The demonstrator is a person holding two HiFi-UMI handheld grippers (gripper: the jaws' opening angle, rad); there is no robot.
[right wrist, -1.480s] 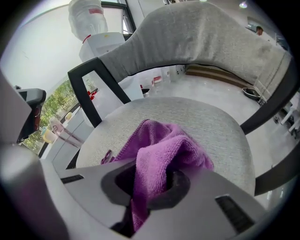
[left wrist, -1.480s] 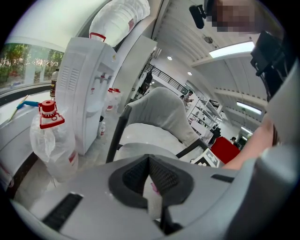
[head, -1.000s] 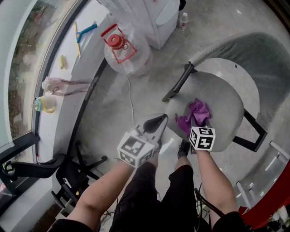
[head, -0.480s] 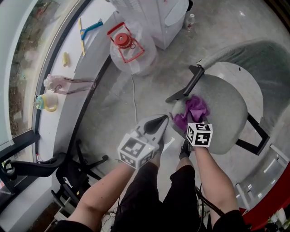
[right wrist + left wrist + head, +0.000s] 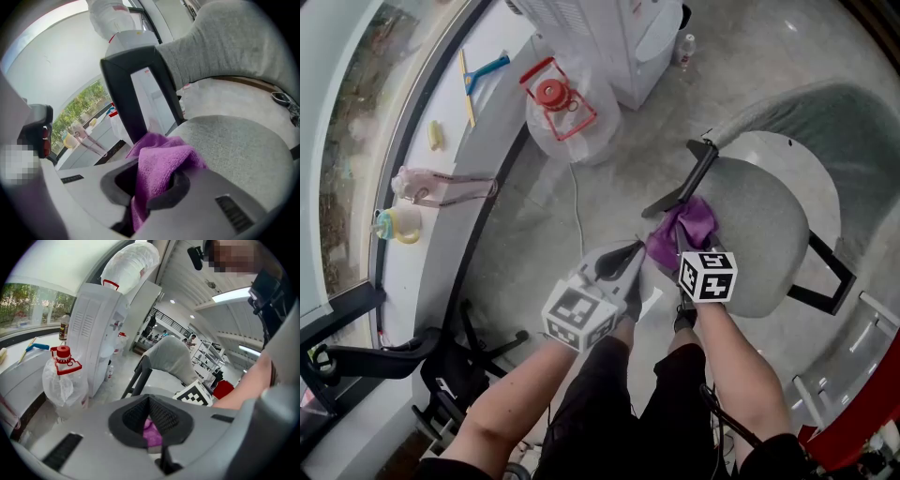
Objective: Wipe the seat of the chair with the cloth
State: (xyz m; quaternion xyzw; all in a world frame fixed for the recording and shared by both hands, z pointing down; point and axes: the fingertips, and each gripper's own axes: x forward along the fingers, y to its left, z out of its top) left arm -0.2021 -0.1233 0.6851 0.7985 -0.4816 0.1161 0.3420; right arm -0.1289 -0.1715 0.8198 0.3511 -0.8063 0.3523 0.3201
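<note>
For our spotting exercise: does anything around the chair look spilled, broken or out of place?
Nothing stands out. The seat looks whole and dry; the cloth is simply bunched in the right hand-held gripper near the black armrest.

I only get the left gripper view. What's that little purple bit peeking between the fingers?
Observer: A cloth. The right gripper has it pinched in its fingers.
Operator: Is it on the chair?
Observer: Yes. The head view shows it at the seat's edge, next to a black bar.
Operator: And where's my gripper?
Observer: The left gripper looks to be over the floor, just beside the seat and close to the cloth.
</note>
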